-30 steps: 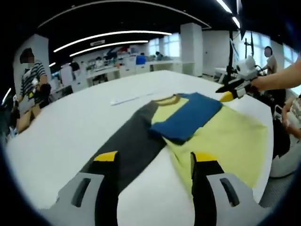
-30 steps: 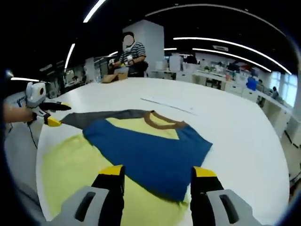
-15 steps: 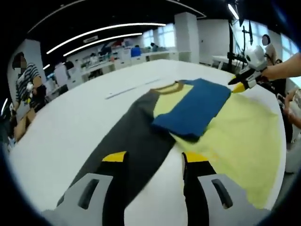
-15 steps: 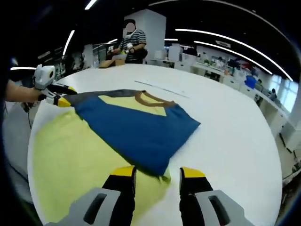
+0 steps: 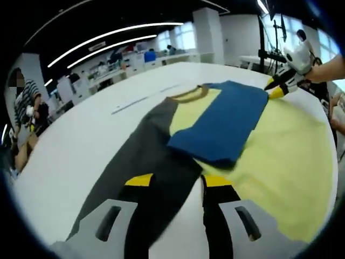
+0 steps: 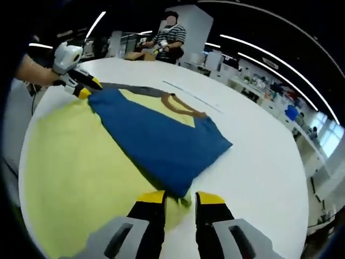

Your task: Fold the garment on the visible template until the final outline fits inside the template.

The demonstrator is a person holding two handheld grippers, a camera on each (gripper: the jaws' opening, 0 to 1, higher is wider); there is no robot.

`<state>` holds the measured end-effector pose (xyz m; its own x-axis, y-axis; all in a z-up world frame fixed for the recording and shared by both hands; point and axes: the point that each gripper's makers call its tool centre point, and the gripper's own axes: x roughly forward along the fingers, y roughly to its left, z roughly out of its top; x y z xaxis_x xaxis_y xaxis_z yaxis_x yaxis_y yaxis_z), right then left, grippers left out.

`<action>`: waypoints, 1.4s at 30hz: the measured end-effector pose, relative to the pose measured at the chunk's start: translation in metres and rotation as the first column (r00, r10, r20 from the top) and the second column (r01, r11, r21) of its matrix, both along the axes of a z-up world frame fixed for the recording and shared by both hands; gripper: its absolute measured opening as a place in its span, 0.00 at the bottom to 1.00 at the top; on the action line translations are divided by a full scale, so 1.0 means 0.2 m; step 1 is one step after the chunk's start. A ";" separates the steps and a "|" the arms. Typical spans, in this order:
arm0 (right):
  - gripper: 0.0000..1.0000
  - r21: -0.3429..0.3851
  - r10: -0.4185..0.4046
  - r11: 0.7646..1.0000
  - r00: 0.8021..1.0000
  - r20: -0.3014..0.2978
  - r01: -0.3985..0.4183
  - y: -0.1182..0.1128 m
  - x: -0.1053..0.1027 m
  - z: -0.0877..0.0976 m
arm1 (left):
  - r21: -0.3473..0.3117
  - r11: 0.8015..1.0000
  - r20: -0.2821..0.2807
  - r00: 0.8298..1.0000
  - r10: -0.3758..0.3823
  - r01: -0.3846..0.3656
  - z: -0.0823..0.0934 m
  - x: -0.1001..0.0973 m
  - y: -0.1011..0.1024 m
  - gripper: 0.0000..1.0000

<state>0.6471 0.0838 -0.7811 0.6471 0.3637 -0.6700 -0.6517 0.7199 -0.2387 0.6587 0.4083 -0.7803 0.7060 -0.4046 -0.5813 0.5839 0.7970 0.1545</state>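
The garment lies flat on the white table (image 5: pixel 70 145): a yellow body (image 5: pixel 280 156), a blue sleeve (image 5: pixel 226 121) folded across it, and a dark grey sleeve (image 5: pixel 156 162). The grey sleeve runs between the jaws of my left gripper (image 5: pixel 178 181), which stand apart around it. In the right gripper view the blue sleeve (image 6: pixel 156 140) ends in a corner just ahead of my right gripper (image 6: pixel 180 198). Its jaws are narrowed and a bit of yellow hem lies between them. The right gripper (image 5: pixel 280 89) shows at the blue sleeve's far corner, the left gripper (image 6: pixel 81 86) at the grey sleeve.
A thin pale strip (image 5: pixel 143 100) lies on the table beyond the collar (image 6: pixel 183 108). A person in a striped shirt (image 6: pixel 170 35) stands at the far side. The table's rounded edge (image 6: pixel 302 216) is close on the right. Desks fill the room behind.
Both grippers have moved closer to the garment and their jaws have narrowed, the right more than the left. The garment itself has not moved.
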 end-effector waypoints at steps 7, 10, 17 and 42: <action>0.10 -0.028 0.030 0.999 0.999 0.019 -0.029 0.01 0.01 0.01 | -0.014 1.000 0.002 1.000 0.004 -0.004 0.00 0.02 -0.01 0.22; 0.06 -0.027 0.036 0.999 0.999 0.020 -0.036 0.02 0.00 0.00 | -0.010 1.000 0.004 1.000 0.000 0.000 0.00 0.02 -0.02 0.16; 0.00 -0.027 0.029 0.999 0.999 0.023 -0.029 0.01 0.01 0.01 | 0.036 0.999 0.001 0.999 -0.033 0.033 -0.02 0.01 -0.04 0.00; 0.00 0.025 -0.075 0.997 0.997 -0.012 0.075 -0.06 0.04 0.00 | 0.068 0.993 -0.044 0.994 0.099 -0.096 -0.03 0.04 0.13 0.00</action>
<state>0.6552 0.0716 -0.7815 0.6659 0.3313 -0.6684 -0.5980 0.7727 -0.2128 0.6661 0.4342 -0.7862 0.7112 -0.2955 -0.6379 0.5120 0.8395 0.1820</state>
